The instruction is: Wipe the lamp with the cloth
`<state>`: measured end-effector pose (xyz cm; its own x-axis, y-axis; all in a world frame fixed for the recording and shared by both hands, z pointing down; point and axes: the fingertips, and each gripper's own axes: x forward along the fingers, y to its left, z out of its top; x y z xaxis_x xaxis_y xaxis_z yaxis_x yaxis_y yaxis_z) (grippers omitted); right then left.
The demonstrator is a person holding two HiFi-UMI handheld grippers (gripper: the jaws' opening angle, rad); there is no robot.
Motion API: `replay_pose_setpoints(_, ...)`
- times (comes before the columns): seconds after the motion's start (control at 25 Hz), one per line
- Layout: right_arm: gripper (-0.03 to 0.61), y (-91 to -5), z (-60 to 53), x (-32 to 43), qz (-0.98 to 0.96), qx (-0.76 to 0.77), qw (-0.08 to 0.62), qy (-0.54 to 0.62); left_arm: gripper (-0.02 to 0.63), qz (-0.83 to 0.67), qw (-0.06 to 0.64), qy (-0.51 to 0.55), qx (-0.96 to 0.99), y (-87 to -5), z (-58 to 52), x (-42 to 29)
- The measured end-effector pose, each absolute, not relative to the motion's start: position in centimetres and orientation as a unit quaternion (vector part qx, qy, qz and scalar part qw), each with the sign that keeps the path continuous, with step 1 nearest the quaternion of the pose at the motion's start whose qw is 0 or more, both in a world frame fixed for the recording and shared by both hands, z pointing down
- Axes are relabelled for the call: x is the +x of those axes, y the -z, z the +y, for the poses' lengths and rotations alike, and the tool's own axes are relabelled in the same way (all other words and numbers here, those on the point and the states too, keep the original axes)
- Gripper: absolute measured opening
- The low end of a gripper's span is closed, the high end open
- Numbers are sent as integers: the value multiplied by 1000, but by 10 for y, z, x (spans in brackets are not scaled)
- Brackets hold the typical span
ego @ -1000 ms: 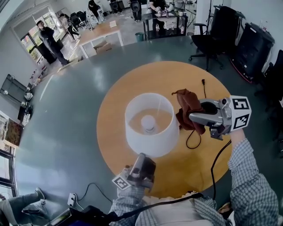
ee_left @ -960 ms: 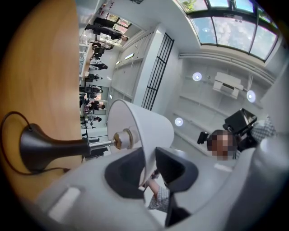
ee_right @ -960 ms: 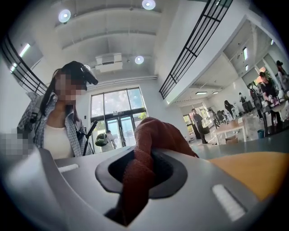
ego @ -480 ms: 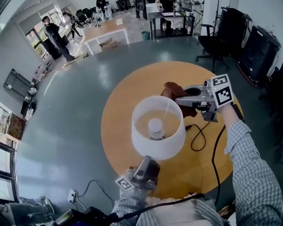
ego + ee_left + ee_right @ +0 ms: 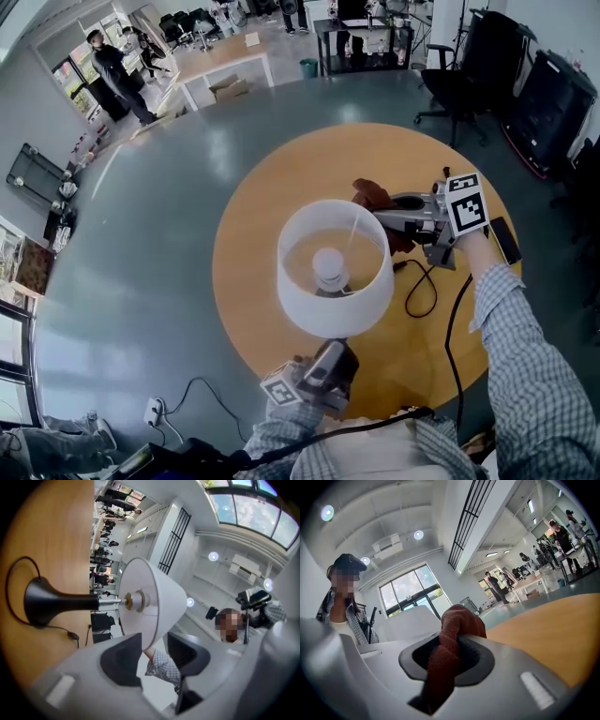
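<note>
Lamp shade (image 5: 335, 267) fills mid counter (image 5: 246, 253); counter to its left & far-left lies open. Rt side crowded: right gripper (image 5: 389, 217) w/ cloth (image 5: 373, 195) just beside shade, looped cord (image 5: 424, 292) nearer the person, phone (image 5: 506, 240) at edge. Shade's near rim sits between left gripper (image 5: 153, 653) fingers, just opened wider.

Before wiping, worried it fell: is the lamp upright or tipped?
Upright: the lamp stands on the table; head view looks down into it.
</note>
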<state>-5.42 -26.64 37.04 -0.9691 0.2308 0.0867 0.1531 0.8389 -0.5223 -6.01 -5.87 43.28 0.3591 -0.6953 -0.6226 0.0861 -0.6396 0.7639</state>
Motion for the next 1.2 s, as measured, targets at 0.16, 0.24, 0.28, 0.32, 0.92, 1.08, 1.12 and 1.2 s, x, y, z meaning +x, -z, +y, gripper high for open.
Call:
replay_pose_setpoints(0.16, 72, -375, -269, -54, -956, -90, 76, -269, 161, -208, 383, 507, 744, -434, -75, -35)
replay_pose_setpoints(0.24, 72, -374, -269, -54, -957, -88, 74, -266, 156, -215, 374, 508, 746, -430, -81, -36)
replay_pose_setpoints(0.28, 72, -373, -269, -54, -957, -87, 74, -265, 150, -219, 367, 506, 749, -428, -82, -37)
replay_pose_setpoints(0.32, 72, -373, -268, -54, -958, -87, 74, -263, 137, -222, 361, 504, 753, -426, -82, -38)
replay_pose_setpoints(0.92, 74, -373, -209, -11, -962, -120, 48, -241, 81, -241, 319, 518, 757, -421, -53, -88)
replay_pose_setpoints(1.08, 74, -387, -166, 1, -958, -163, 80, -222, 74, -259, 301, 547, 737, -424, -51, -120)
replay_pose_setpoints(1.12, 74, -390, -159, 2, -957, -169, 88, -219, 74, -260, 298, 550, 735, -424, -52, -124)
replay_pose_setpoints(1.2, 74, -392, -154, 5, -956, -172, 89, -219, 72, -259, 296, 551, 736, -425, -53, -128)
